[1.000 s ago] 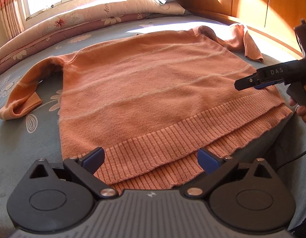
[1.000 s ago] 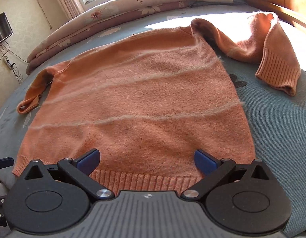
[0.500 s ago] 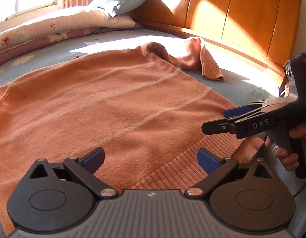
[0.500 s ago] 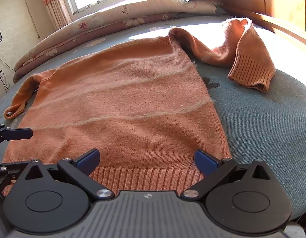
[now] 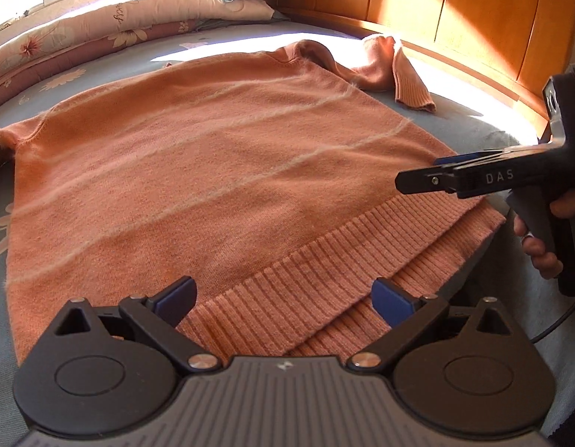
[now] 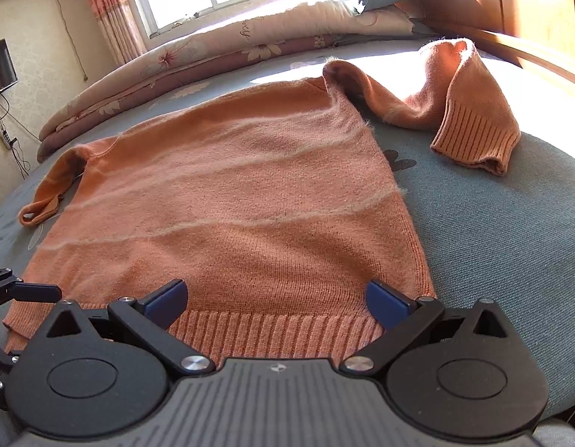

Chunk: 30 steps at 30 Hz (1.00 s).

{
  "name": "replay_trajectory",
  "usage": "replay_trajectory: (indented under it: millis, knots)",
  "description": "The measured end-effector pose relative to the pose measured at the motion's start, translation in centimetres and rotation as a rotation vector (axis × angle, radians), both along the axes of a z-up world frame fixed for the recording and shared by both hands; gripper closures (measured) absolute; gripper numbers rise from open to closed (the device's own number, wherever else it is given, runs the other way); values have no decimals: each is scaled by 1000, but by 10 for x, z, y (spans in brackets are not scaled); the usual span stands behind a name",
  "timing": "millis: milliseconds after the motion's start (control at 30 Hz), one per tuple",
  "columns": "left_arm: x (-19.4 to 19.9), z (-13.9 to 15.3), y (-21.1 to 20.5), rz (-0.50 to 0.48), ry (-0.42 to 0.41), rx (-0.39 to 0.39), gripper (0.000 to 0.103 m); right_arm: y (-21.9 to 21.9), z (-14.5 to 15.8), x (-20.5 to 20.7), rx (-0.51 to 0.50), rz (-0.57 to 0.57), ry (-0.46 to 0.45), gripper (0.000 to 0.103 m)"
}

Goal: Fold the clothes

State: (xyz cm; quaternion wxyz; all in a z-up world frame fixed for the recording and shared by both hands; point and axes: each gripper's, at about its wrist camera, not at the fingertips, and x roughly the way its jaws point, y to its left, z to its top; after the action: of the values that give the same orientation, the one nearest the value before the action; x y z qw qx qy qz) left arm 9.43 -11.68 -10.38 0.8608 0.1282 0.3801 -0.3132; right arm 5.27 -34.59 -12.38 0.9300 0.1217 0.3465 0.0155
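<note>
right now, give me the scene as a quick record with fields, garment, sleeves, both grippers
garment: orange sweater spread flat on the bed
hem: ribbed, nearest both grippers
right sleeve: bunched beside the body, cuff on the sheet
left sleeve: lying outward
left gripper: open, empty, above hem
right gripper: open, empty, above hem

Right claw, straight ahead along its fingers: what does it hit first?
Probably the sweater's ribbed hem, which lies between the open right claw's fingers; beyond is the sweater body. Height above the fabric is unclear.

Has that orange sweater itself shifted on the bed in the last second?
Cannot tell. The sweater looks unshifted against the bedspread flower beside it; the cameras moved.
</note>
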Motion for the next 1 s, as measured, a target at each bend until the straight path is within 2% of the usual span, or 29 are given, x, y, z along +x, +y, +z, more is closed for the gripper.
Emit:
replay_trajectory:
  millis: [133,200,367,433,533,600,733,900,1000]
  knots:
    - [4,-11,1,38,39,35,3,15,2,2,-67,14,35,0]
    - [-6,-12,2,25,28,48,2,20,1,2,-111,32,47,0]
    - [-20,-6,13,18,29,14,2,27,-5,-8,-196,80,10,0]
    - [-25,-4,18,16,31,-2,2,23,-9,-14,-181,81,-33,0]
    - [-10,1,24,84,-9,1,2,20,-13,-21,-166,77,-98,0]
    - [9,0,28,153,0,3,2,19,-12,-21,-142,63,-106,0]
    - [19,-12,36,237,40,7,2,13,-12,-22,-93,49,-129,0]
    - [-18,-16,46,191,16,0,1,10,-12,-23,-66,42,-140,0]
    - [-32,-13,58,196,19,-25,1,13,-13,-23,-81,37,-144,0]
